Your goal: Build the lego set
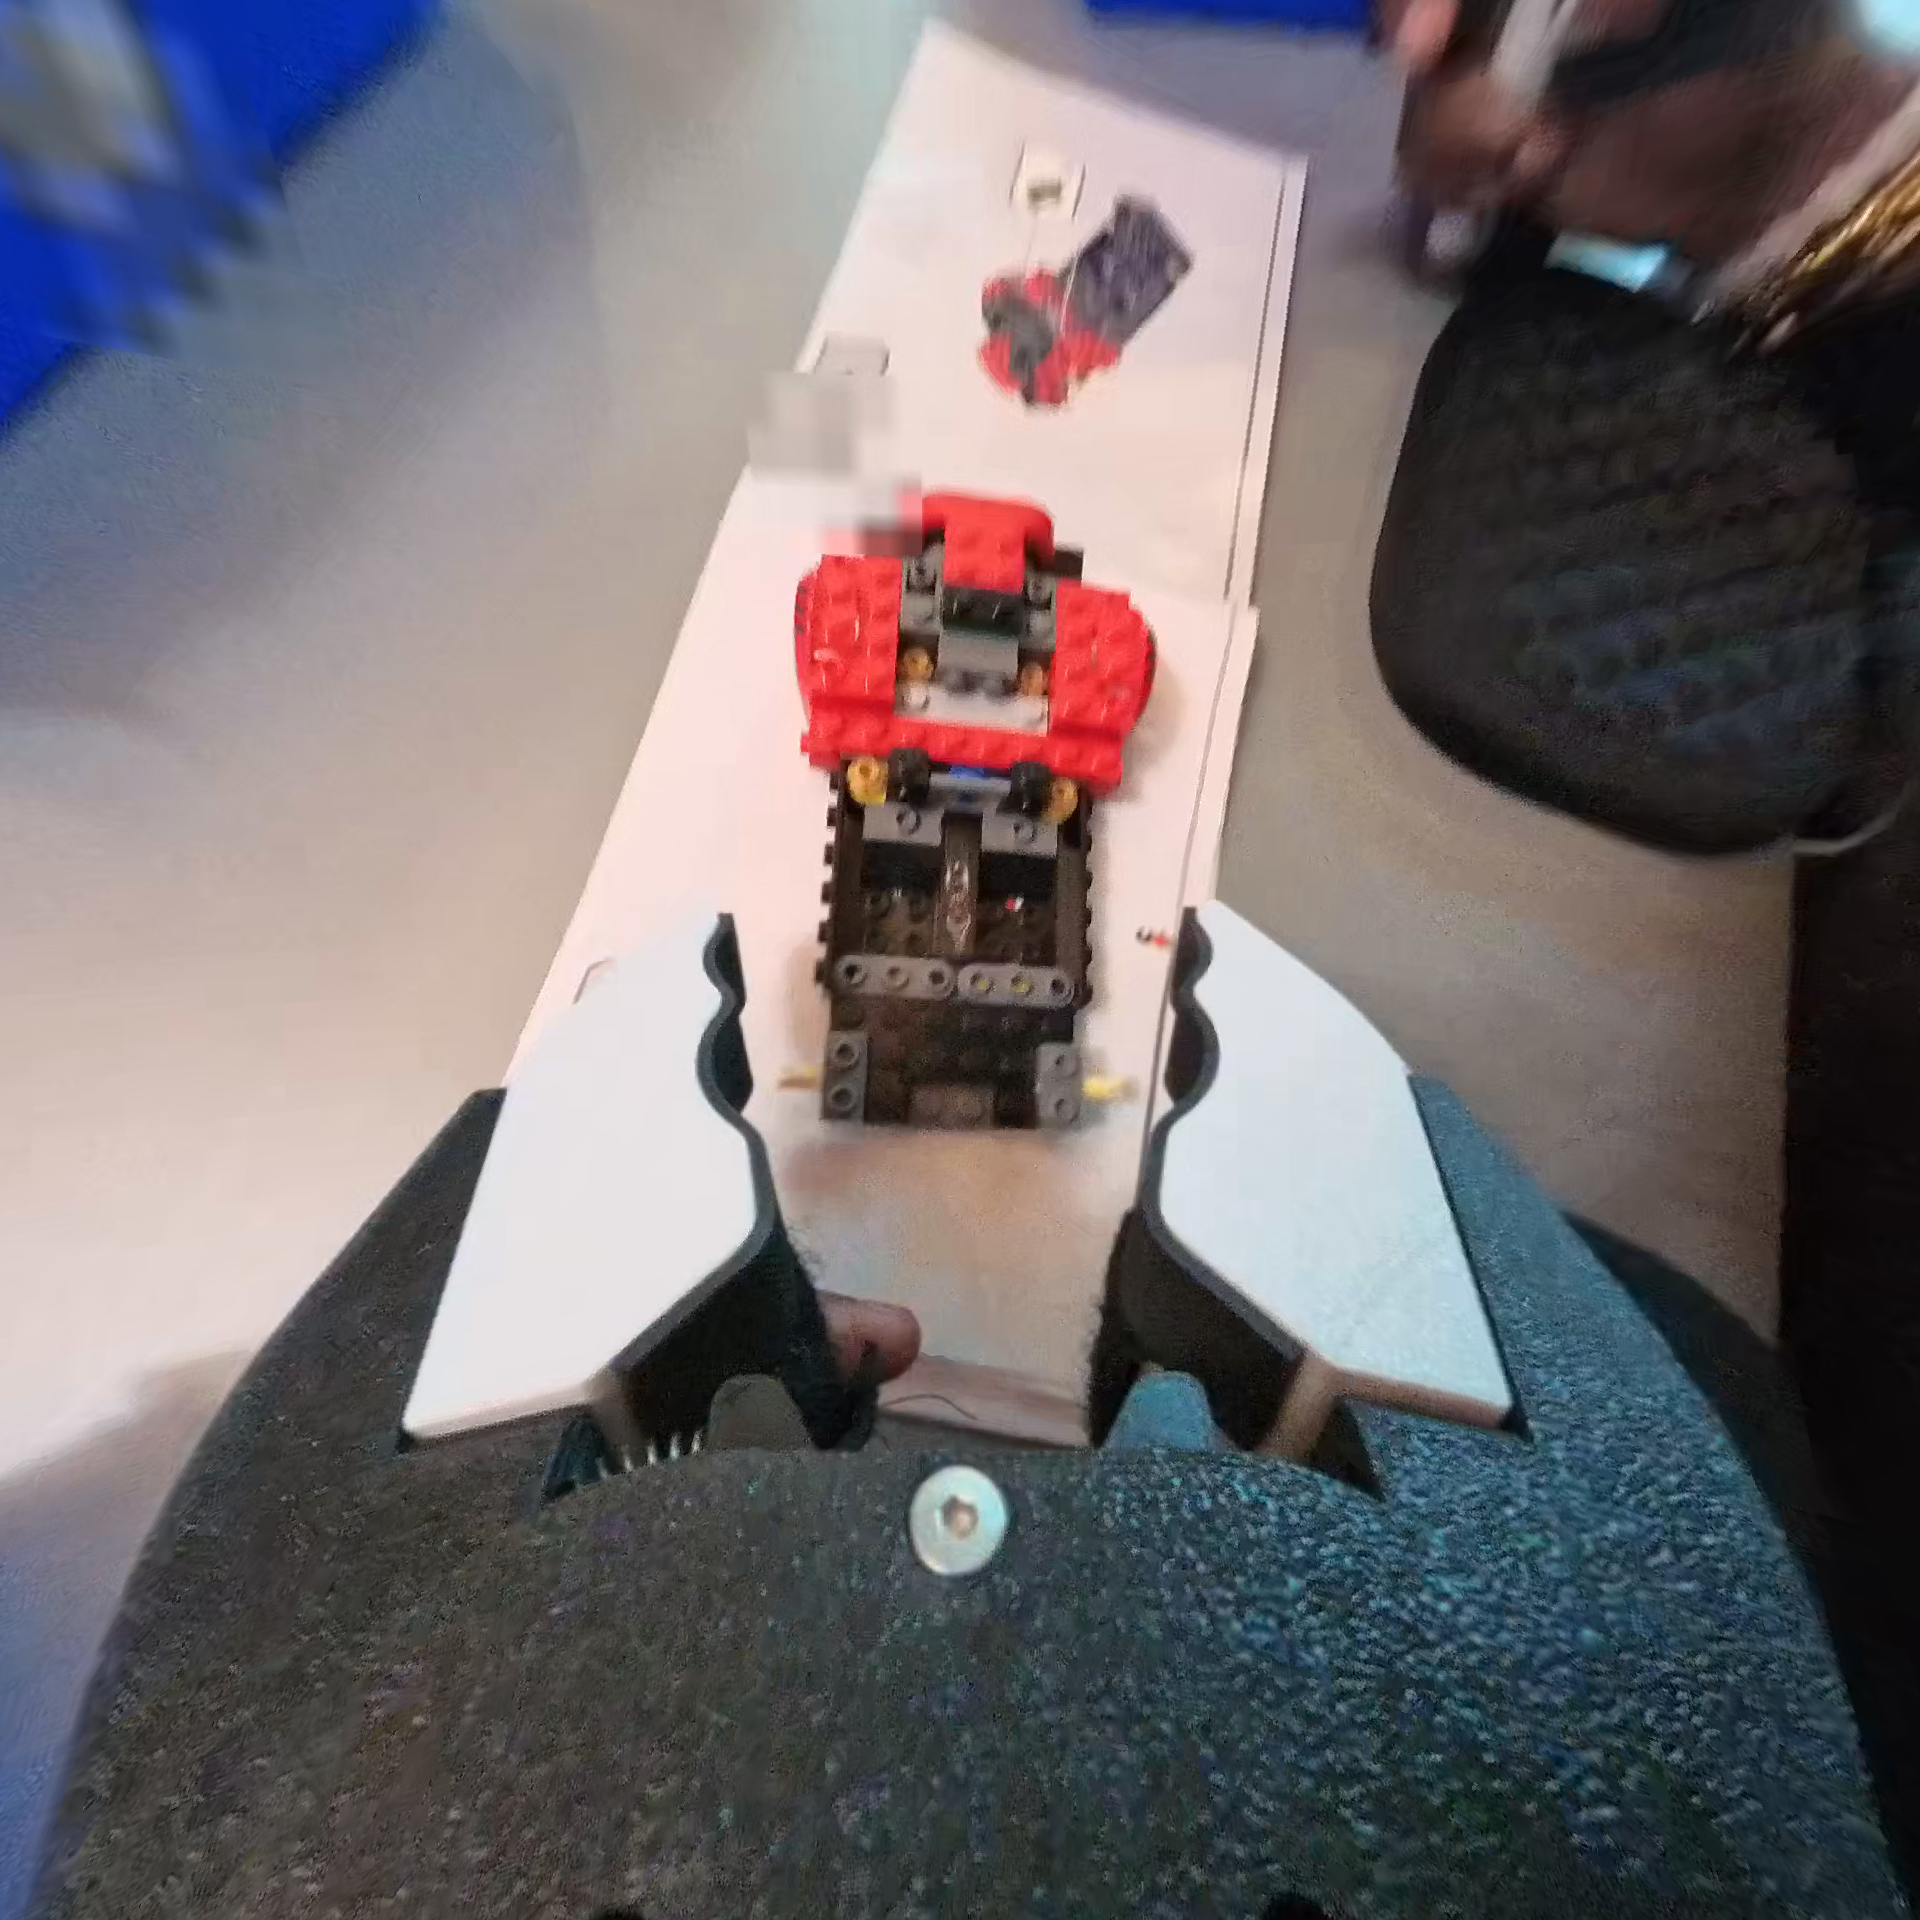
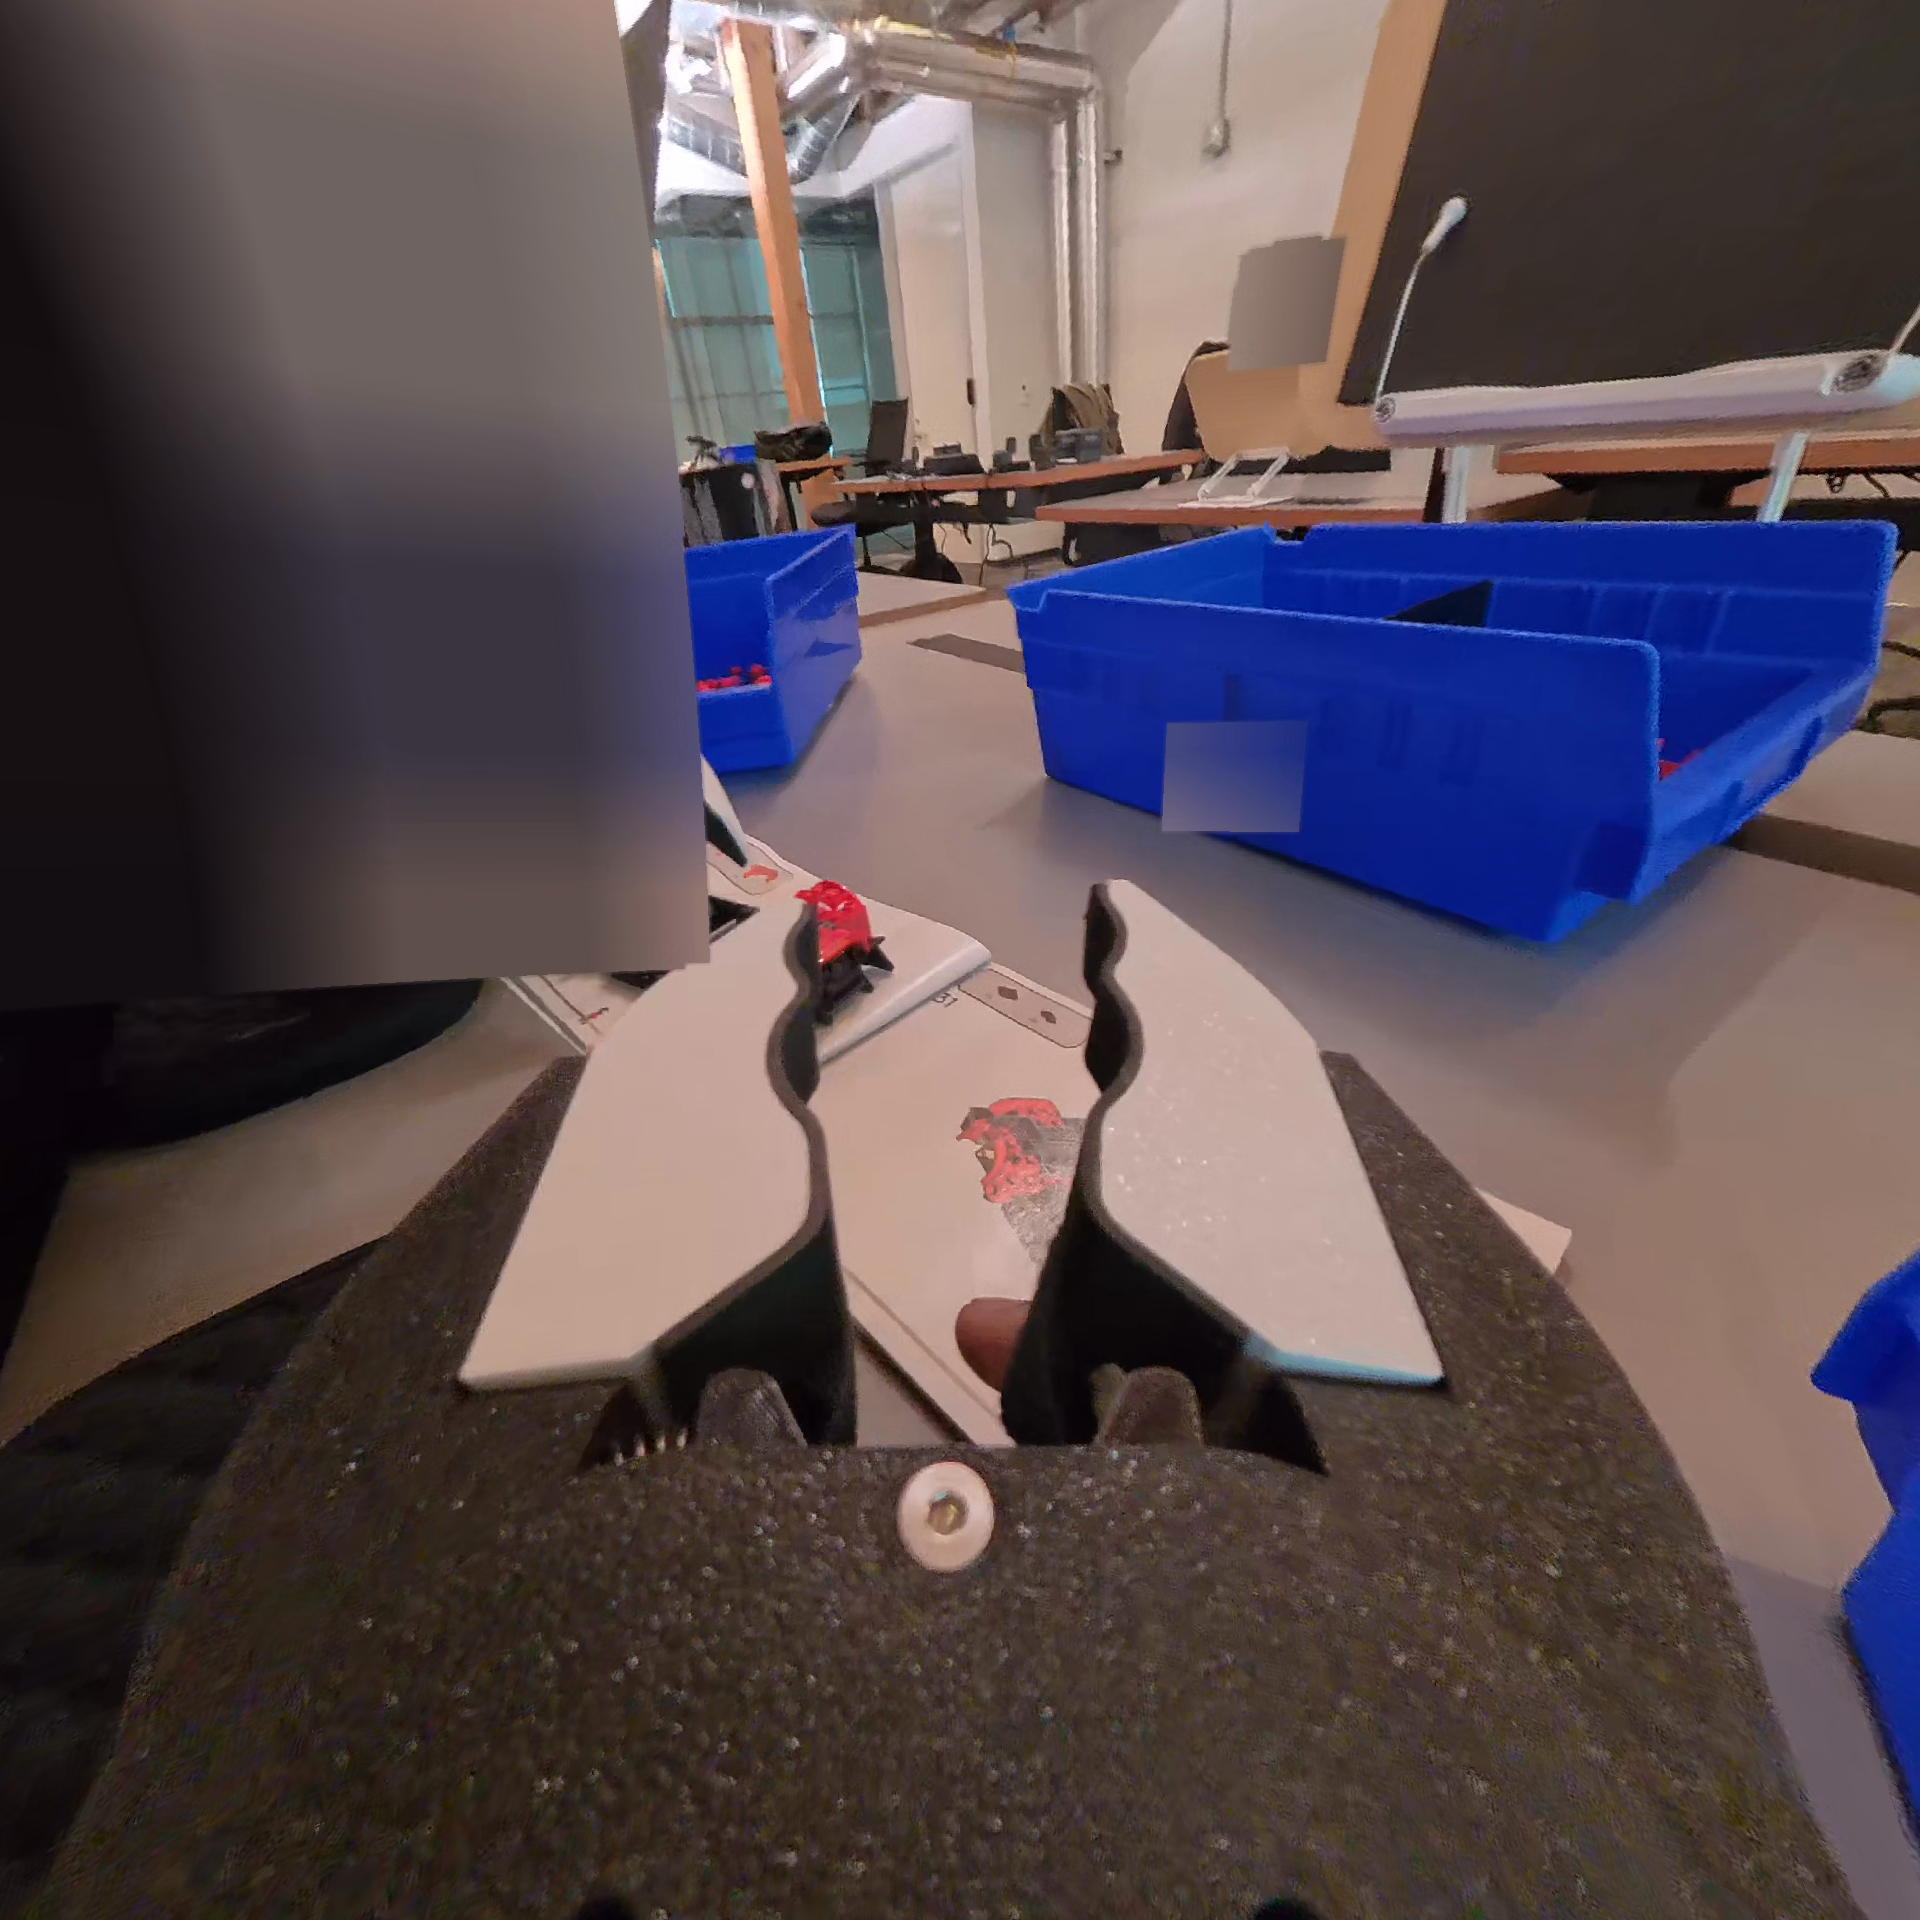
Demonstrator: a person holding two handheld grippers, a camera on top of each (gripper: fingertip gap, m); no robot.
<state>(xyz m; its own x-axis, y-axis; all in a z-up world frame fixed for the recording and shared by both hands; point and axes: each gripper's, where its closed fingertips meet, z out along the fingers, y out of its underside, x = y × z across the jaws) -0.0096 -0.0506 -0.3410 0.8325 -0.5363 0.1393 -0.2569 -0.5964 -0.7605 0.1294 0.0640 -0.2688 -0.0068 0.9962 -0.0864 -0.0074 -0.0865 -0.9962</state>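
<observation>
A part-built lego car point(image 1: 961, 800), red at the far end and black and grey at the near end, rests on the open instruction booklet point(image 1: 1081, 488). My left gripper point(image 1: 961, 945) is open and empty, with its fingers on either side of the car's near end, not touching it. In the right wrist view the same car point(image 2: 844, 951) is small and farther off on the booklet point(image 2: 935, 1164). My right gripper point(image 2: 945, 940) is open and empty, low over a booklet page.
A large blue bin point(image 2: 1455, 717) stands on the grey table to the right, a second blue bin point(image 2: 774, 644) with red pieces farther back, and a blue bin corner point(image 2: 1881, 1455) at the right edge. A black chair seat point(image 1: 1621, 561) lies right of the booklet. Some 20 cm of space lies between my two pairs of fingers.
</observation>
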